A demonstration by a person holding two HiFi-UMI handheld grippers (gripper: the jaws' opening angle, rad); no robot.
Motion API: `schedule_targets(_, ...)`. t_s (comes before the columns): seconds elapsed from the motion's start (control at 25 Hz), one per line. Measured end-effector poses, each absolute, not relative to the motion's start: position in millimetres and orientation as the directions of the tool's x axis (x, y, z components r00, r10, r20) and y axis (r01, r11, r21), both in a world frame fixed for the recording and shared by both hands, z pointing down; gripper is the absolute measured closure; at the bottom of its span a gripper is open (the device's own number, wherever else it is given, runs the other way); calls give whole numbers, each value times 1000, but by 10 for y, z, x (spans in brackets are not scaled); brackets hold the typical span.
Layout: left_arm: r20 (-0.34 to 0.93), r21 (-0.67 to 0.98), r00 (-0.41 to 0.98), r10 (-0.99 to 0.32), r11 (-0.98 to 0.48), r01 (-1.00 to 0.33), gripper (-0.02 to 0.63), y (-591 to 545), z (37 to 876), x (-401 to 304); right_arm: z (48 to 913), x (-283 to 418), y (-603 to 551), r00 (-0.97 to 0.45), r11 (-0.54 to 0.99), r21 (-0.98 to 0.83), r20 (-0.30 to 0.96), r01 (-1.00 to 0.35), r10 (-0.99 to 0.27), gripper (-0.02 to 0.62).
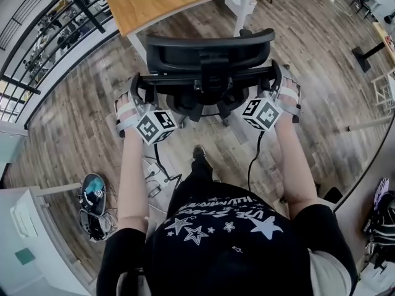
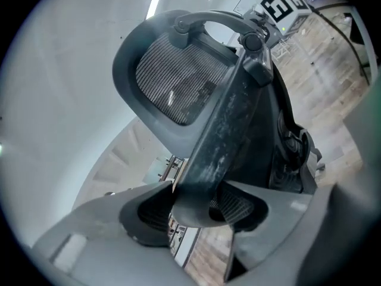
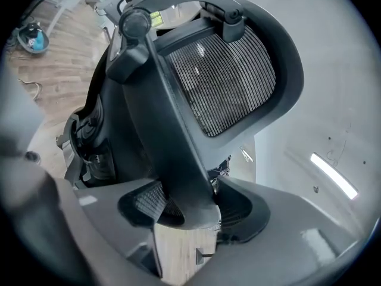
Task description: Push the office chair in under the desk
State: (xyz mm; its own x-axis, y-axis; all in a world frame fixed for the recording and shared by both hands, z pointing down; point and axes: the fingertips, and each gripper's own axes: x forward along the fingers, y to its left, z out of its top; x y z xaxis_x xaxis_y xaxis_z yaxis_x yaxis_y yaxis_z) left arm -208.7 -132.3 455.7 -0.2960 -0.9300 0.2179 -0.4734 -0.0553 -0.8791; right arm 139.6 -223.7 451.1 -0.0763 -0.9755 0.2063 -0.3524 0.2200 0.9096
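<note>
Just before desk, office chair

Black mesh-backed office chair; light wood desk; grey-brown plank floor

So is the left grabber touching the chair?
Touching. In the left gripper view, the left gripper clamps the dark bar of the chair from both sides.

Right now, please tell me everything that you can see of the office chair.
The office chair is black, with a plastic frame and a mesh back. It stands upright on the wooden floor, facing the wooden desk, not yet pushed under. The left gripper and the right gripper each clamp one end of its rear crossbar.
</note>
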Motion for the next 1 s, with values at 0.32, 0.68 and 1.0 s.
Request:
schedule_targets(0.32,252,-874,-265,-931,-102,-475,370,-1996,4526,-2187,4480,1273,-3047,-16,211,921,218,-327,-976,357)
schedule_targets(0.68,234,-872,-216,-948,-106,-477,370,-2331,4580,-2263,4576,1181,-3464,33,208,927,229,-313,-973,357)
schedule_targets(1.0,205,-911,-236,-950,-98,-401,368,-2781,4522,-2399,4504,1053,-3957,75,184,930,218,-317,-973,357)
